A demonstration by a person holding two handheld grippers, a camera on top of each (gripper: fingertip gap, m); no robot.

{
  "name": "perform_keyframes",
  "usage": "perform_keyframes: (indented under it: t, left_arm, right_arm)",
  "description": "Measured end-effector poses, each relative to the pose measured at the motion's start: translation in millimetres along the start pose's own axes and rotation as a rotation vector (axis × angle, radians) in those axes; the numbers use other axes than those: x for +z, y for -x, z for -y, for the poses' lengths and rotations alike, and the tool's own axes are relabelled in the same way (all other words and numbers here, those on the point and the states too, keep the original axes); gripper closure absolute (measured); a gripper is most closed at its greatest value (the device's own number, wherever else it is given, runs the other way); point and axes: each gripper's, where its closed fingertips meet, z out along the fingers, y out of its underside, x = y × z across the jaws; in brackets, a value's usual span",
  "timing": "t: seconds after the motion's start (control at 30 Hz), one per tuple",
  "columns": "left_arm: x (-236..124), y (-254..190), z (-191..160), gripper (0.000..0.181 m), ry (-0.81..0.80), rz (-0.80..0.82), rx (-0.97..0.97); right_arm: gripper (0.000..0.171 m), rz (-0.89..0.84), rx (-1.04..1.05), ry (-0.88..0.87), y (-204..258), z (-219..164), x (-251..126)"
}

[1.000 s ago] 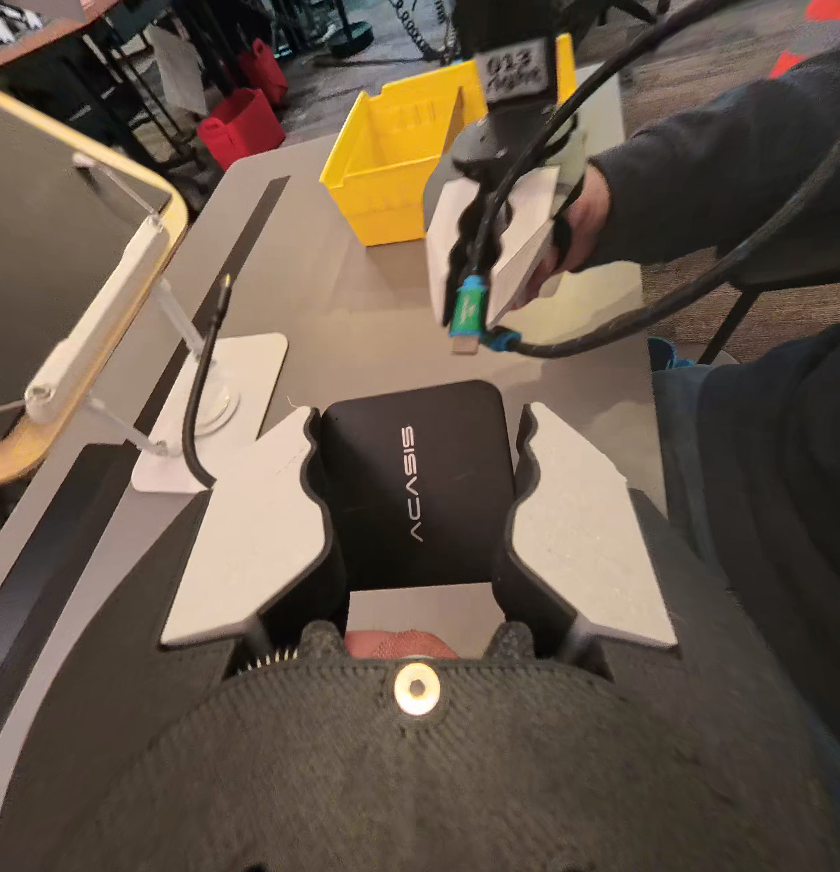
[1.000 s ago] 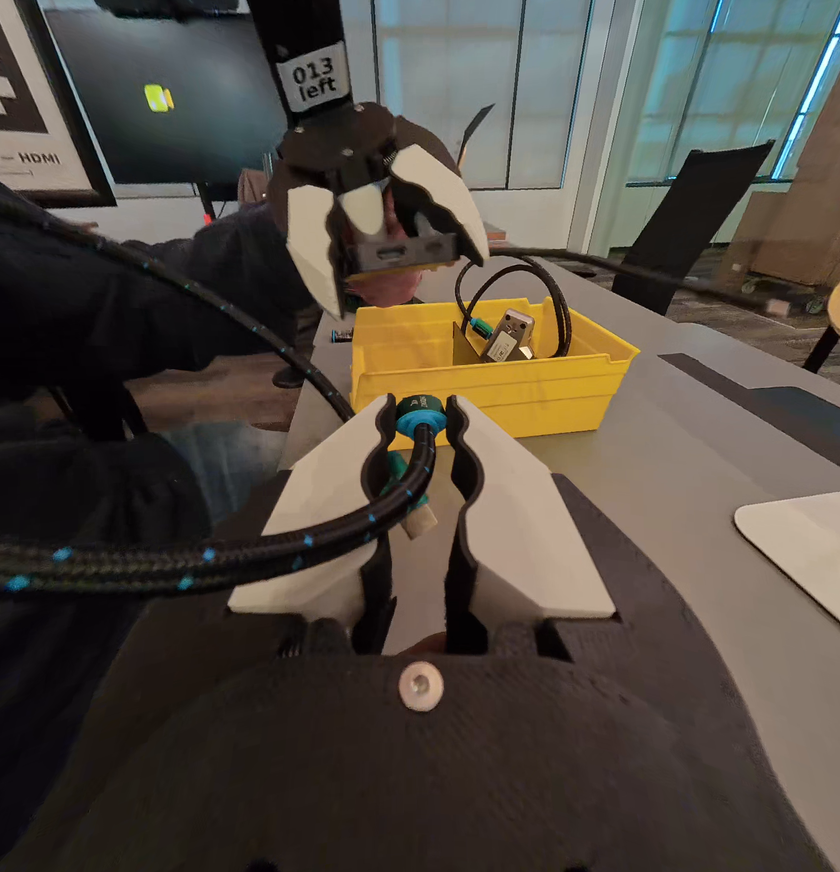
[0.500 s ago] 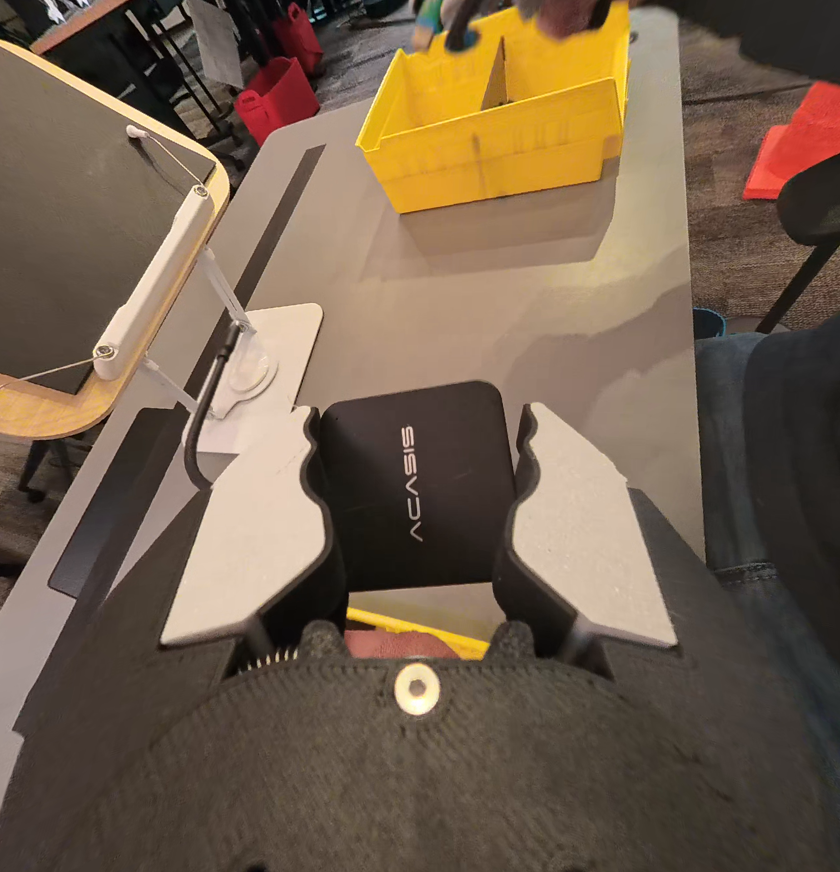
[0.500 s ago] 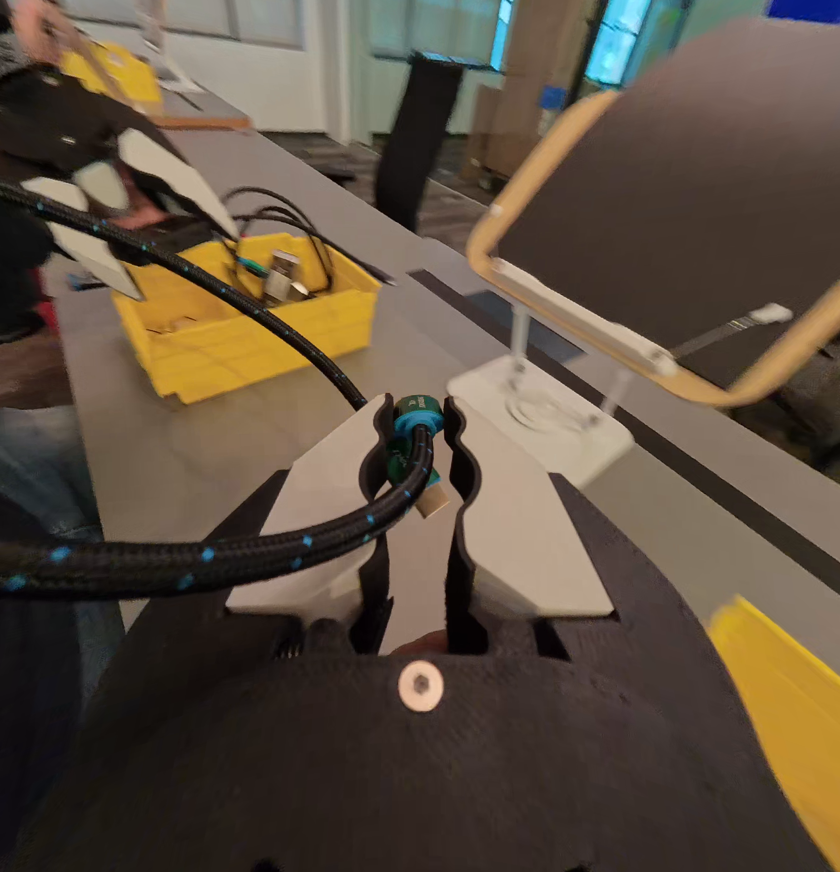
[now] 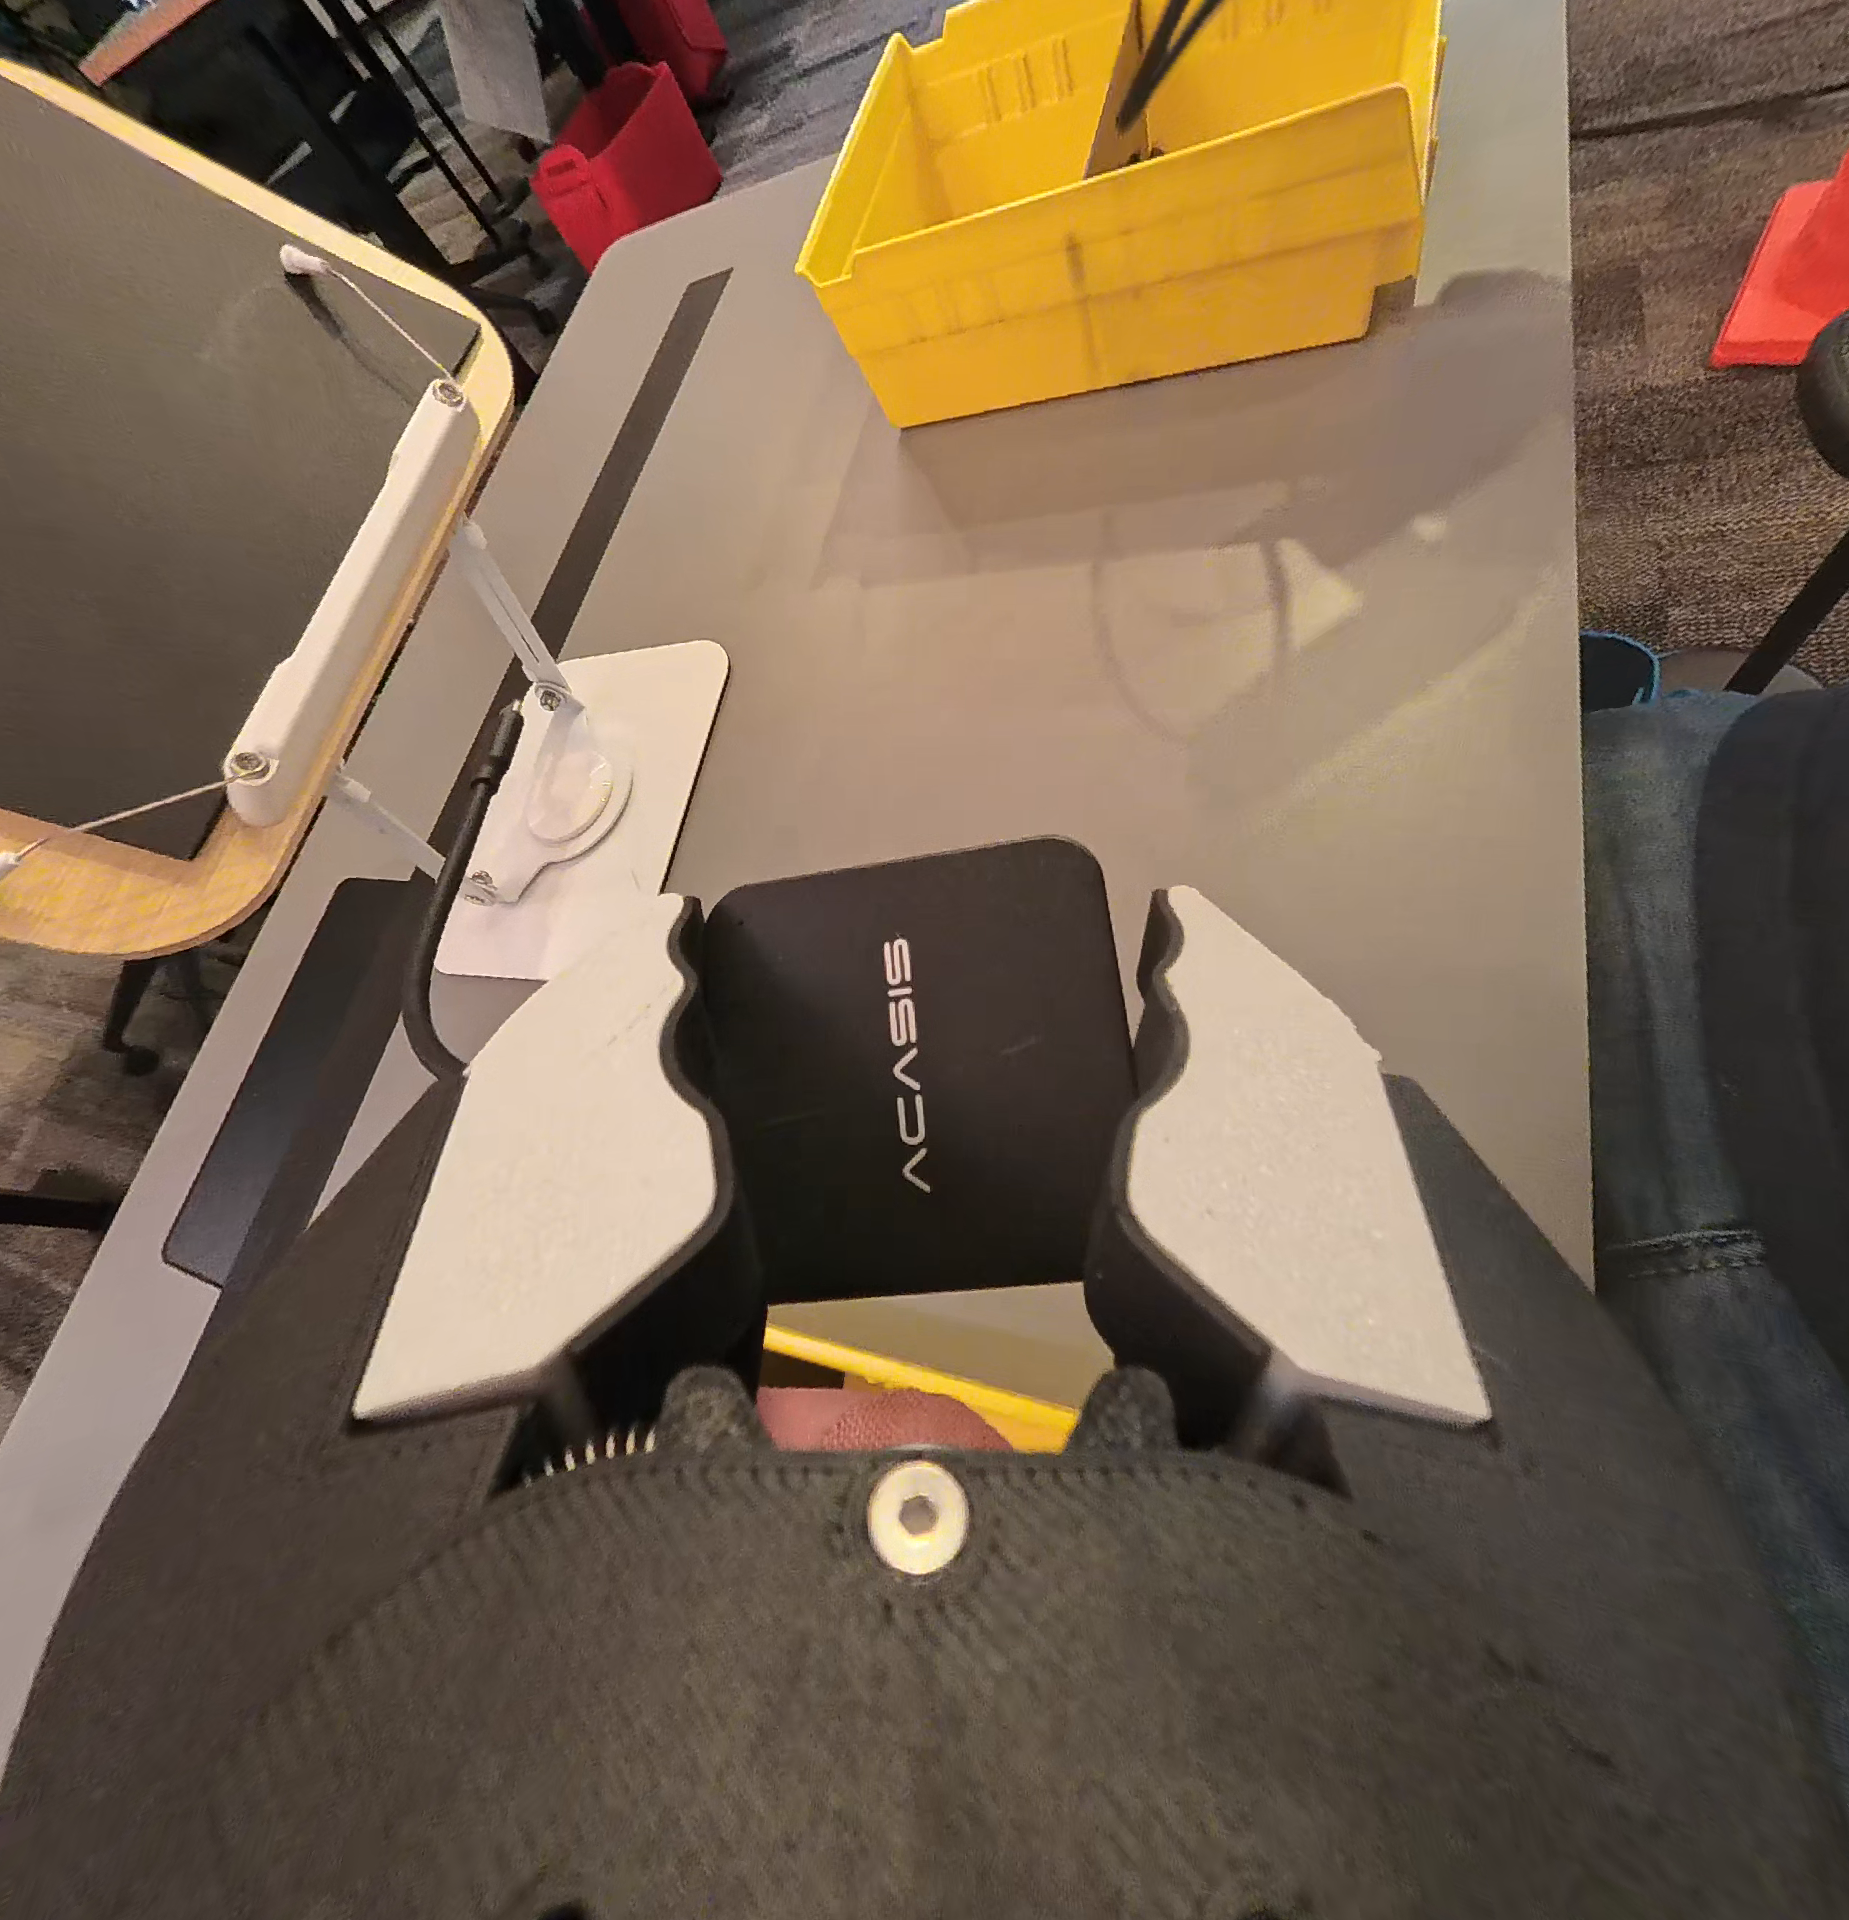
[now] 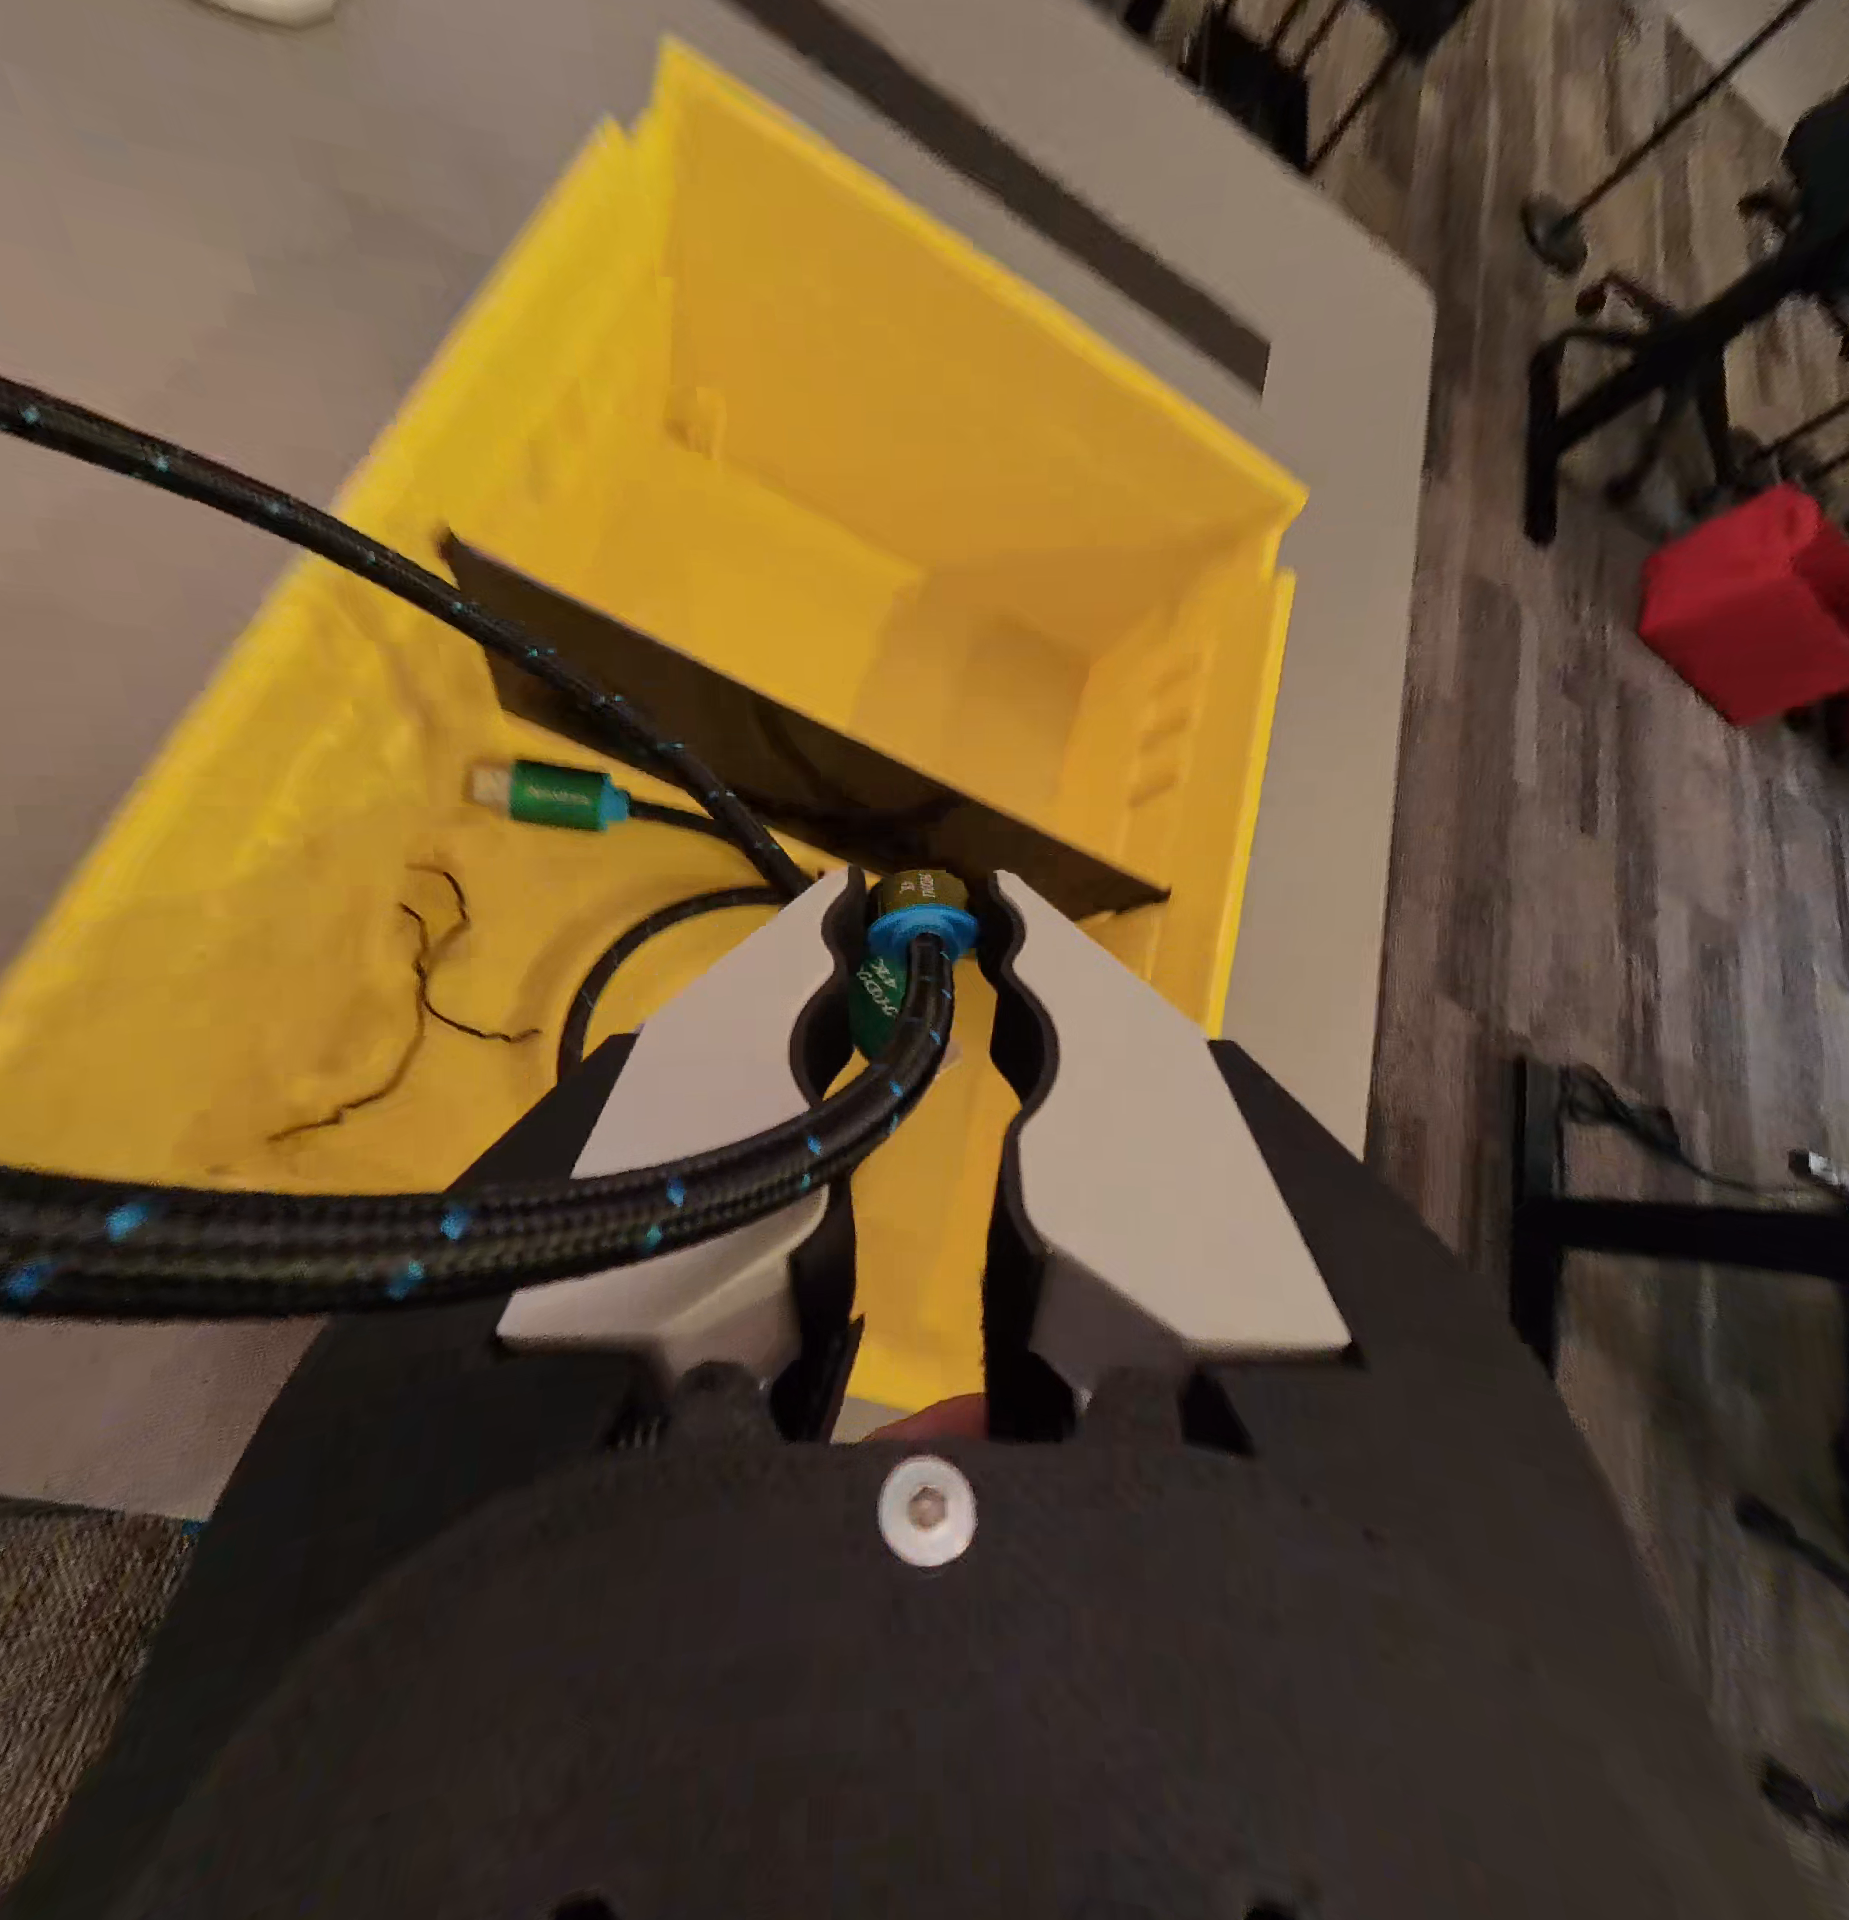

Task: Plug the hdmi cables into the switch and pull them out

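Note:
My left gripper (image 5: 915, 914) is shut on the black HDMI switch (image 5: 915, 1060) and holds it above the grey table (image 5: 1159, 727). My right gripper (image 6: 920, 883) is shut on the green HDMI plug (image 6: 884, 997) of a black braided cable (image 6: 484, 1226), above the near compartment of the yellow bin (image 6: 899, 436). The cable's other green plug (image 6: 561, 795) lies on the bin floor. The bin also shows in the left wrist view (image 5: 1107, 281), far ahead on the table.
A black divider (image 6: 774, 727) splits the bin; its far compartment looks empty. A thin dark thread (image 6: 421, 1029) lies in the near one. A tilted panel on a white stand (image 5: 608, 769) is at the table's left. A red bin (image 6: 1761, 623) sits on the floor. Across from one pair of fingers to the other is roughly 50 cm.
My right gripper has swung with the cable plug from facing the table to over the yellow bin, looking down into it. My left gripper with the switch has pulled back from the bin.

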Motion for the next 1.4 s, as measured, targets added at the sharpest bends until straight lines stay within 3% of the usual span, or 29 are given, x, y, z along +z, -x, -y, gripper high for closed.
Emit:
perform_keyframes:
  t: [0.17,0.23,0.27,0.33,0.5,0.57,0.83,0.97,1.07,1.17,1.27,1.33,1.4]
  left_arm:
    - [3.5,-3.0,-0.1,0.103,0.009,-0.002,0.004]
    - [5.6,-4.1,-2.8,0.103,0.022,-0.007,0.006]
    - [6.4,-4.4,-4.4,0.103,0.029,-0.009,0.005]
    - [7.9,-4.6,-6.7,0.103,0.038,-0.012,0.004]
    - [10.0,-6.3,-8.9,0.103,0.048,-0.023,0.001]
    - [11.0,-7.5,-9.2,0.103,0.053,-0.026,0.002]
    - [9.9,-10.6,-7.4,0.103,0.056,-0.036,0.000]
    - [11.1,-12.6,-6.3,0.102,0.055,-0.046,0.000]
    - [12.9,-15.1,-7.2,0.102,0.062,-0.053,0.001]
    - [14.9,-17.7,-6.5,0.102,0.062,-0.062,0.002]
    - [17.4,-20.1,-6.4,0.102,0.064,-0.069,0.003]
    - [18.2,-21.6,-5.8,0.102,0.065,-0.069,0.004]
    - [19.2,-23.4,-2.9,0.102,0.053,-0.072,0.003]
  right_arm:
    - [0.151,-0.139,-0.061,0.151,-12.5,-41.2,30.8]
    - [0.145,-0.118,-0.091,0.200,-7.7,-47.9,35.8]
    - [0.141,-0.091,-0.111,0.248,-3.9,-54.1,36.6]
    - [0.112,-0.041,-0.162,0.359,2.0,-69.0,33.6]
    - [0.088,0.132,-0.224,0.463,26.5,-87.7,13.0]
    - [0.094,0.182,-0.225,0.430,35.8,-85.4,8.5]
    - [0.080,0.321,-0.198,0.344,52.8,-69.7,-19.0]
    - [0.075,0.490,-0.159,0.252,75.4,-57.9,-28.5]
    - [0.096,0.438,-0.076,0.225,66.1,-55.4,-21.9]
    - [0.082,0.324,-0.036,0.288,61.9,-62.9,-1.1]
    - [0.112,0.346,-0.085,0.252,76.1,-57.2,-3.7]
    - [0.094,0.405,-0.046,0.230,81.0,-51.0,-12.8]
    - [0.093,0.375,-0.067,0.201,75.4,-41.3,-23.6]
